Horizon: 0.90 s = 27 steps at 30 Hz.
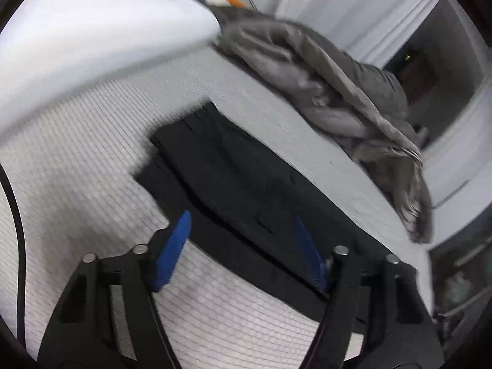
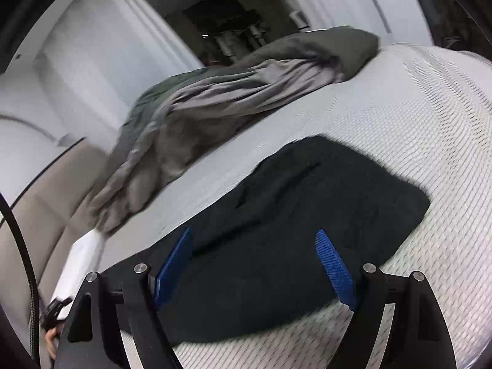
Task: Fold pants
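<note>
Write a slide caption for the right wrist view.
Open right tool poised over folded black pants on a white mattress, grey blanket bunched behind.

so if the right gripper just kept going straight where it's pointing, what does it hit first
Most likely the black pants lying on the white bed cover; the open right gripper points down at them. Depth is hard to judge.

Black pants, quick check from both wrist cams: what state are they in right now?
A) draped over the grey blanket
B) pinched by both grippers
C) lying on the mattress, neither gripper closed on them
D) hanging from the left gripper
C: the black pants lie flat on the mattress, and both the left gripper and right gripper stand open above them.
</note>
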{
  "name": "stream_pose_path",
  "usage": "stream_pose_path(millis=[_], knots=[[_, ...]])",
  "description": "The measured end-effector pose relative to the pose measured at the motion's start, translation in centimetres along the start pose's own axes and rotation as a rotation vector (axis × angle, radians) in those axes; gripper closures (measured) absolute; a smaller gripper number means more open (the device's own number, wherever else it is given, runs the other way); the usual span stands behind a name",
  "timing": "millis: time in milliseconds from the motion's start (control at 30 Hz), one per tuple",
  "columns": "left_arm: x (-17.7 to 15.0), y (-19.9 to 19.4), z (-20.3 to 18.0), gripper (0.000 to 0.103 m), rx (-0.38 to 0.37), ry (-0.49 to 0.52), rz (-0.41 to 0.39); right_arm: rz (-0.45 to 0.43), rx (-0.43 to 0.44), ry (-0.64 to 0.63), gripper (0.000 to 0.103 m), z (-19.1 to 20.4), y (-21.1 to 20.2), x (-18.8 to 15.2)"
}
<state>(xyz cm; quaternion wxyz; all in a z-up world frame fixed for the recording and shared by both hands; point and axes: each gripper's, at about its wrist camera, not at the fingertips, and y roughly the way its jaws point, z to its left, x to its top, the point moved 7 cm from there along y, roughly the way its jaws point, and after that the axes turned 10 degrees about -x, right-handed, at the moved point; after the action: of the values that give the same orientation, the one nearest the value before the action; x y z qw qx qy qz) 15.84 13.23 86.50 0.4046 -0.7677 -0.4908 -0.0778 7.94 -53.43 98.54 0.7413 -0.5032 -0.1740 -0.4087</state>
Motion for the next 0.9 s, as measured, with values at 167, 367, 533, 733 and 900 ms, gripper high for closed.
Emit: stream_pose_path(millis=[167,367,533,733,900], knots=[[-1.4,2.6,-2.3,0.062,0.034,0.019,0.117,-0.004,0.057,-0.031,0.020,1.6,-1.2,-1.7],[-0.9,0.7,-2.5,0.102,0.097,-0.038,0.097,-0.006,0.056,-0.030,0.020,0.9,-1.8,-1.8],[-0.2,-5.3,-4.4,0.103,0.055,-0.002,0.039,-0.003,0.038,0.027,0.020,-1.2,-1.7,-1.1],[-1.4,-7.0,-3.9,0.103,0.120,0.051,0.133,-0.011,0.031,0.058,0.019,-2.3,-1.9,-0.6],[-0.7,-12.9,-5.2,0.056,0.109,0.031,0.112,0.029,-0.001,0.049,0.017,-3.0,-1.6,-1.3]])
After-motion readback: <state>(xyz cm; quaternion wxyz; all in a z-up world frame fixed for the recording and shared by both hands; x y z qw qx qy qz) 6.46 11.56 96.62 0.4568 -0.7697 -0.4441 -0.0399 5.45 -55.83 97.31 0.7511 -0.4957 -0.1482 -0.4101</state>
